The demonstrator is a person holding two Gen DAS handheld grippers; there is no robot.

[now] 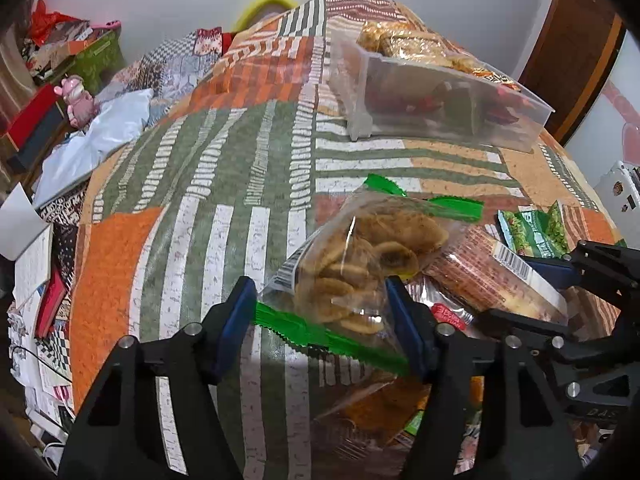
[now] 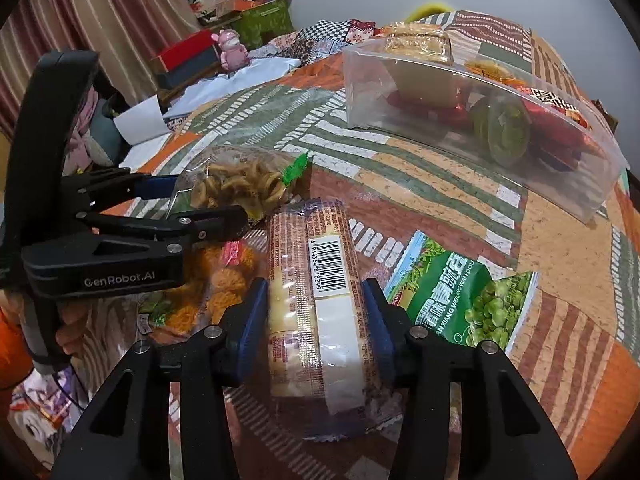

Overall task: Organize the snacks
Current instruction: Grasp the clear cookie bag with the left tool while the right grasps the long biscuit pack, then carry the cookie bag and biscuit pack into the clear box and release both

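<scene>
A clear bag of round golden chips (image 1: 360, 256) with green sealed edges lies between the blue pads of my left gripper (image 1: 320, 312). Both pads touch its sides, so the gripper is shut on it. The right wrist view shows the same bag (image 2: 240, 184) pinched in the left gripper (image 2: 208, 200). My right gripper (image 2: 316, 320) is shut on a long round cookie roll (image 2: 320, 264) with a barcode label, one pad on each side. From the left wrist view the roll (image 1: 480, 268) sits at the right in the right gripper (image 1: 516, 292). Both packs rest low over the patchwork tablecloth (image 1: 200, 200).
A clear plastic bin (image 2: 480, 120) holding several snacks stands at the back right; the left wrist view shows this bin (image 1: 440, 92) too. A green pea packet (image 2: 460, 300) lies right of the roll. An orange snack bag (image 2: 224, 280) lies under the grippers. Boxes and a pink figurine (image 1: 78, 98) crowd the left.
</scene>
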